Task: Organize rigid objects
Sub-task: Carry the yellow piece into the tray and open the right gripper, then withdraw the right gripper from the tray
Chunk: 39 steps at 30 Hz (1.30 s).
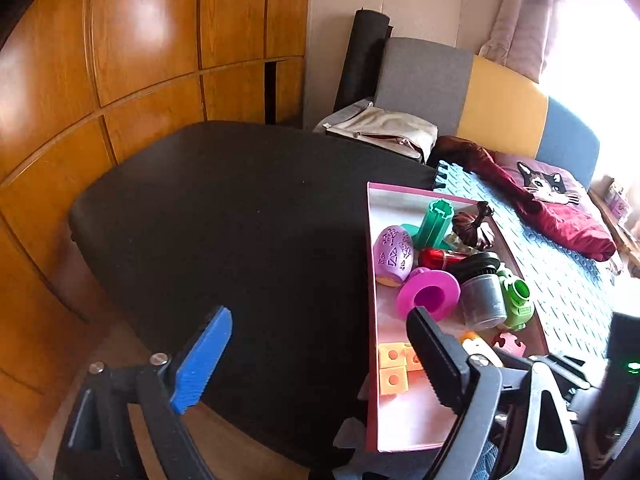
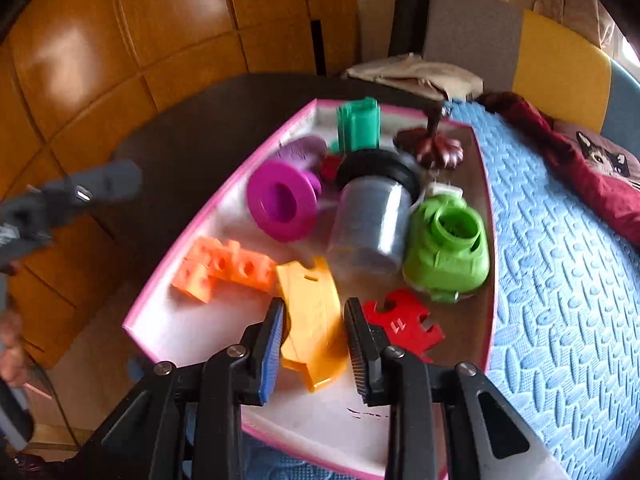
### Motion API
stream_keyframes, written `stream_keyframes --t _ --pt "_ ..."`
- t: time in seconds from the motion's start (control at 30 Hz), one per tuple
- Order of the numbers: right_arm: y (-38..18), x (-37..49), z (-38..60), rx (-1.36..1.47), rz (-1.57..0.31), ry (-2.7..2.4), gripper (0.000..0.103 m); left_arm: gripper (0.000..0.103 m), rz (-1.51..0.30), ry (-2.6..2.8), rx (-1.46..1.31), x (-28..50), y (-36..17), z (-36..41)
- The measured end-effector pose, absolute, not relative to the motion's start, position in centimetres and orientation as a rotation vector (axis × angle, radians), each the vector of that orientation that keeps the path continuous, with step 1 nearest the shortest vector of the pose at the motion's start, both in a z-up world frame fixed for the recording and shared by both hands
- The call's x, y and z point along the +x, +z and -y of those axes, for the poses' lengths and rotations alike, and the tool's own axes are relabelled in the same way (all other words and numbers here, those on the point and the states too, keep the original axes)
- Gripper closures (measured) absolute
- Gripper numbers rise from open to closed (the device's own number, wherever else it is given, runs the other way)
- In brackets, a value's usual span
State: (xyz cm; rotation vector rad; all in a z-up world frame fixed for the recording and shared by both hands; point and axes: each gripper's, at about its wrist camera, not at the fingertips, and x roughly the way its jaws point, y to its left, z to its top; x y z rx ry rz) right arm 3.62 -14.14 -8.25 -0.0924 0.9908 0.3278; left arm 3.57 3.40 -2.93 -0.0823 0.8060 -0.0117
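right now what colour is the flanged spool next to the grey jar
Magenta spool, beside the grey jar; clearest in the right wrist view.

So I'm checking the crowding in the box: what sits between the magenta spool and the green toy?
A grey jar with a black lid lies between the magenta spool and the green toy, clearest in the right wrist view.
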Motion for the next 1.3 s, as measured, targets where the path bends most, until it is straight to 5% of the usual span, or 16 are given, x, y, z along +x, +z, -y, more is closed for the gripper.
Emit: stream_keyframes --t 0.1,0.27,0.6,1.3 --pt "-8.3 3.4 14.6 -0.065 -0.985 0.328 0.065 0.0 -0.794 -0.007 -0.084 3.3 -2.6 -3.3" --pt "-6.9 2.6 15.3 -0.026 -0.931 0.338 0.057 0.0 -0.788 0.008 -0.081 3.0 -2.0 -3.1" --pt "-3.3 0.5 17.1 0.01 -0.778 0.138 0.056 0.0 -0.783 0.063 -0.05 2.3 -1.8 -2.2" --pt "-2.4 0.1 18.0 0.02 -0.753 0.083 0.056 0.002 -0.751 0.048 -0.04 1.0 -1.6 -0.5"
